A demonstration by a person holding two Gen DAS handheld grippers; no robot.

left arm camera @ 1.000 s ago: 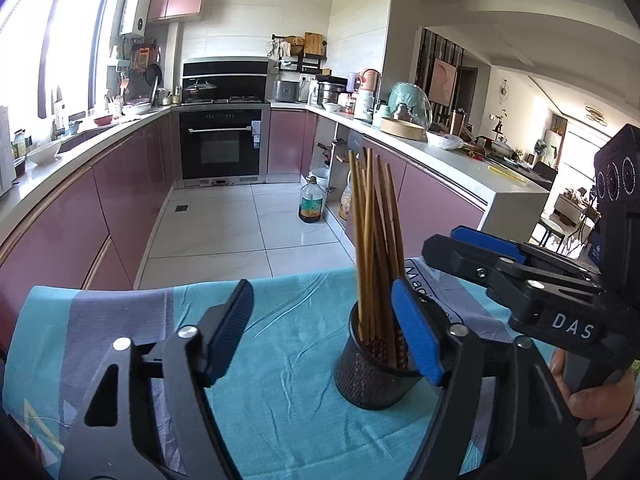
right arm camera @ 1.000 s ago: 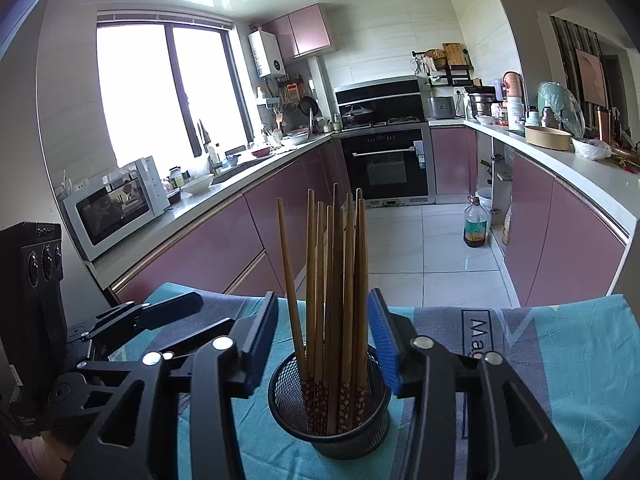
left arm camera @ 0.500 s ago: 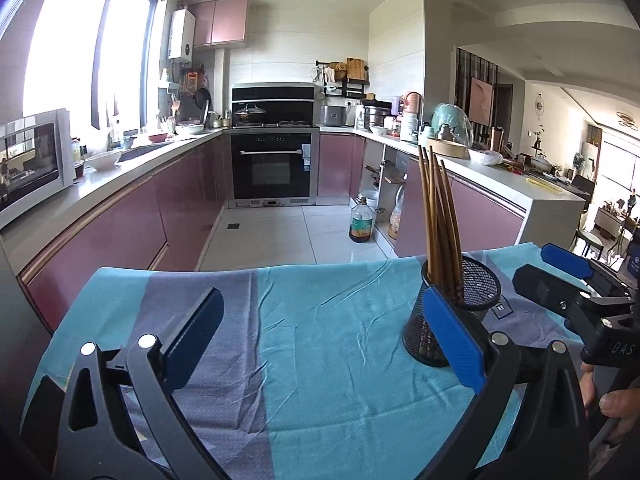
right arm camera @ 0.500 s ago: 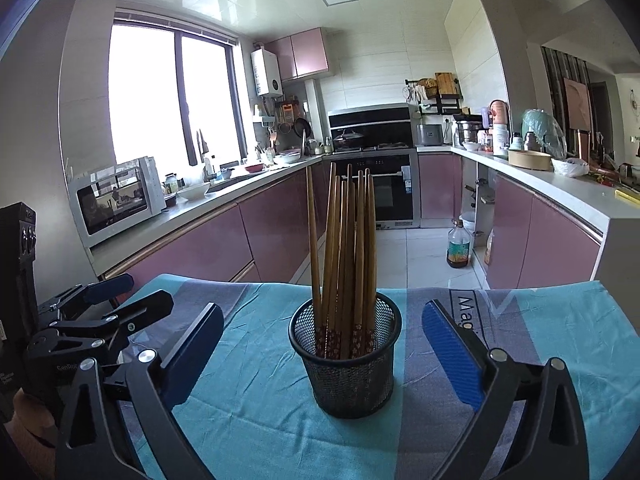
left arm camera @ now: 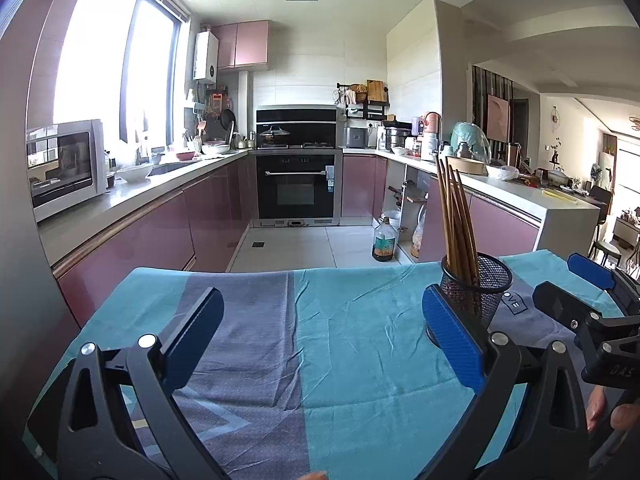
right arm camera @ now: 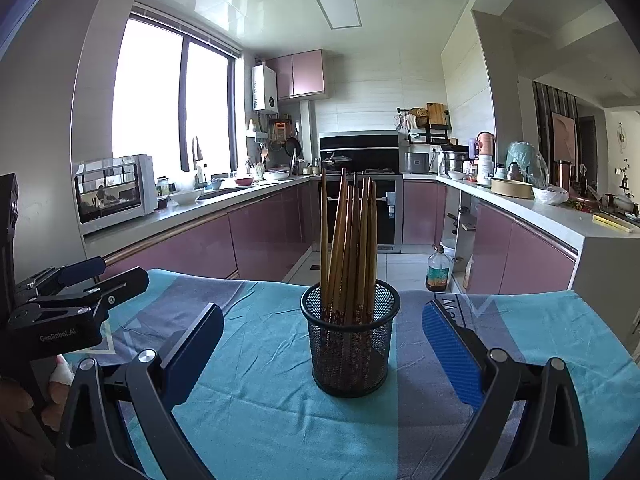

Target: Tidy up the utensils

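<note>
A black mesh cup [right arm camera: 350, 344] stands upright on the cloth, holding several wooden chopsticks [right arm camera: 348, 248]. In the right wrist view it sits centred just beyond my right gripper [right arm camera: 320, 344], which is open and empty. In the left wrist view the cup [left arm camera: 476, 292] with the chopsticks [left arm camera: 454, 216] stands at the right, partly behind the right finger of my left gripper [left arm camera: 320, 336]. The left gripper is open wide and empty over bare cloth. My right gripper [left arm camera: 588, 300] shows at the far right there, and my left gripper [right arm camera: 76, 280] shows at the left edge of the right wrist view.
A teal and grey cloth [left arm camera: 340, 344] covers the table, whose far edge drops to the kitchen floor. Beyond lie pink cabinets, an oven [left arm camera: 296, 184], a microwave [left arm camera: 64, 164] on the left counter and an oil bottle [left arm camera: 384, 240] on the floor.
Both grippers have drawn back from the cup and opened wide. The left gripper has swung left, so the cup has shifted to the right in its view.
</note>
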